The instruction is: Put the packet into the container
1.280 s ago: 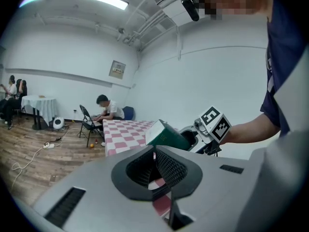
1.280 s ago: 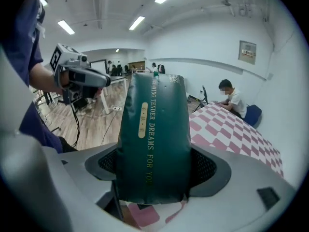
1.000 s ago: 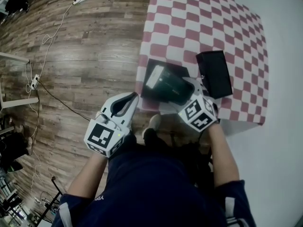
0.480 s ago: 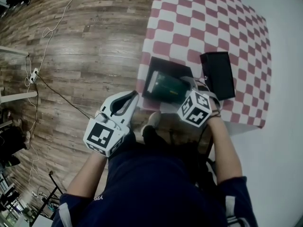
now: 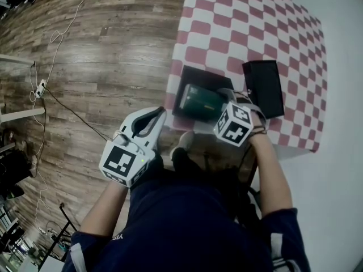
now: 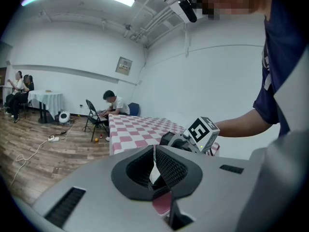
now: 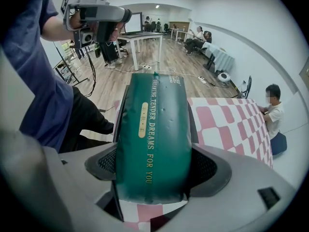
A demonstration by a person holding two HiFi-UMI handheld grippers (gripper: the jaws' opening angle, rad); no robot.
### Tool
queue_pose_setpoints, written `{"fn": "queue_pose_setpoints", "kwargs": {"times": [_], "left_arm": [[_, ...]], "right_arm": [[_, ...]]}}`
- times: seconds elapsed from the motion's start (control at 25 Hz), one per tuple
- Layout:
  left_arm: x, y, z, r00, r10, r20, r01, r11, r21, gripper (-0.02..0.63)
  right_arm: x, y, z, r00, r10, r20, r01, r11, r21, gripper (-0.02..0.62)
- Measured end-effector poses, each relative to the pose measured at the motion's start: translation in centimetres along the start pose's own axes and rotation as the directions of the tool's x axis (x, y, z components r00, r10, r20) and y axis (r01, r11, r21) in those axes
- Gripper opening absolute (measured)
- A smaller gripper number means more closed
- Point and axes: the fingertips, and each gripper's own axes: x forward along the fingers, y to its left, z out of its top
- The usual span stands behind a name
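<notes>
A dark green packet (image 5: pixel 203 99) with gold lettering lies lengthwise over an open black container (image 5: pixel 190 77) near the front-left corner of the checked table (image 5: pixel 249 21). My right gripper (image 5: pixel 221 107) is shut on the packet's near end. In the right gripper view the packet (image 7: pixel 153 124) fills the gap between the jaws, and the container's black rim (image 7: pixel 121 105) shows along both sides of it. Whether the packet rests on the container's floor I cannot tell. My left gripper (image 5: pixel 157 115) hangs off the table above the wooden floor, shut (image 6: pixel 154 154) with nothing in it.
A second flat black box (image 5: pixel 264 88) lies on the cloth just right of the container. The table's front edge runs close to the person's legs. Cables (image 5: pixel 62 44) trail across the wooden floor at the left. Seated people and a folding chair (image 6: pixel 92 119) are far back.
My right gripper has moved a little forward onto the table with the packet, which now lies more squarely over the black container. The left gripper has stayed where it was.
</notes>
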Motion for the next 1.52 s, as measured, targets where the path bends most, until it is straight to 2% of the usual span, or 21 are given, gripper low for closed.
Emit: {"fn": "queue_pose_setpoints", "kwargs": {"times": [0.36,0.76,1.08,1.44,1.52], "left_arm": [[-0.2,0.1,-0.3,1.000,-0.003,-0.001,0.003,1.000,-0.001,0.035],[0.2,-0.7,-0.4,1.000,-0.024,-0.014,0.024,1.000,0.000,0.035],[0.5,-1.8,0.5,0.998,-0.064,0.006,0.063,0.997,0.041,0.035],[0.6,-3.3,2.0,0.994,-0.105,0.007,0.104,0.991,0.087,0.035],[0.4,-3.5,2.3,0.994,-0.110,0.005,0.109,0.989,0.102,0.035]], "right_arm": [[0.2,0.0,0.1,1.000,0.000,-0.006,0.000,1.000,-0.024,0.430],[-0.2,-0.1,0.5,0.999,-0.009,0.037,0.008,1.000,0.007,0.430],[-3.3,-1.1,0.8,0.980,-0.106,0.168,0.079,0.984,0.160,0.430],[-6.7,-0.9,1.7,0.936,-0.207,0.284,0.112,0.942,0.317,0.428],[-7.7,-1.0,2.1,0.919,-0.242,0.310,0.124,0.927,0.354,0.398]]}}
